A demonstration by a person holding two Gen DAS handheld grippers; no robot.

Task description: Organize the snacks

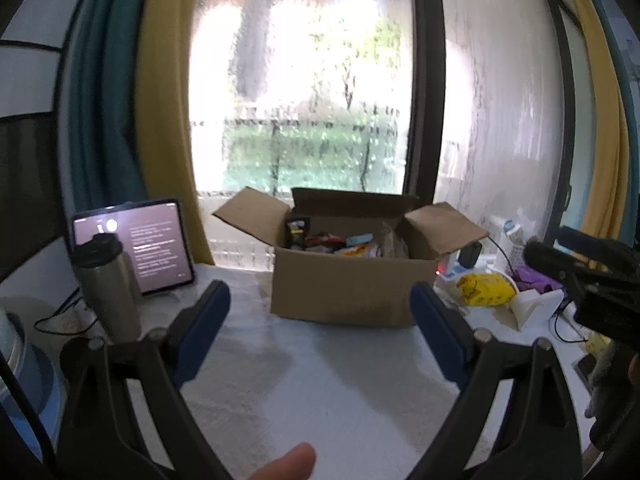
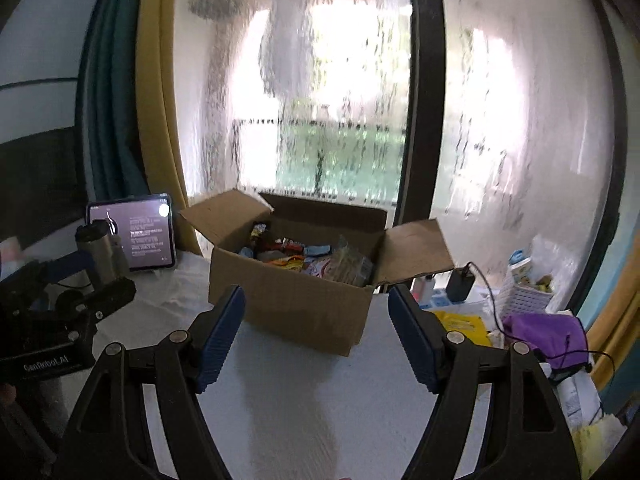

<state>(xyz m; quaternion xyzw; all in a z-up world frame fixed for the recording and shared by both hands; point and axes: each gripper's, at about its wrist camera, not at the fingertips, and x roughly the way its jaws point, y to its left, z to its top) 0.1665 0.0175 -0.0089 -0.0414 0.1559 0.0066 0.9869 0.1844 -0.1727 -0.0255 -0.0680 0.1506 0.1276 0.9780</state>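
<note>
An open brown cardboard box [image 1: 348, 284] filled with wrapped snacks [image 2: 308, 258] is seen on the white table [image 1: 300, 380]. The left gripper [image 1: 320, 320] and right gripper [image 2: 316, 332] are held wide apart, empty, before it.

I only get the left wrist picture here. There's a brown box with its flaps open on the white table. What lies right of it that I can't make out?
Observer: In the right wrist view, a white basket with small holes stands by the window, right of the box.
Operator: And that purple thing I barely see?
Observer: It is a purple cloth bag with a dark drawstring, lying in front of the basket.
Operator: Is the other gripper holding anything?
Observer: No. The right gripper is open and empty, aimed at the box, like the left gripper.
</note>
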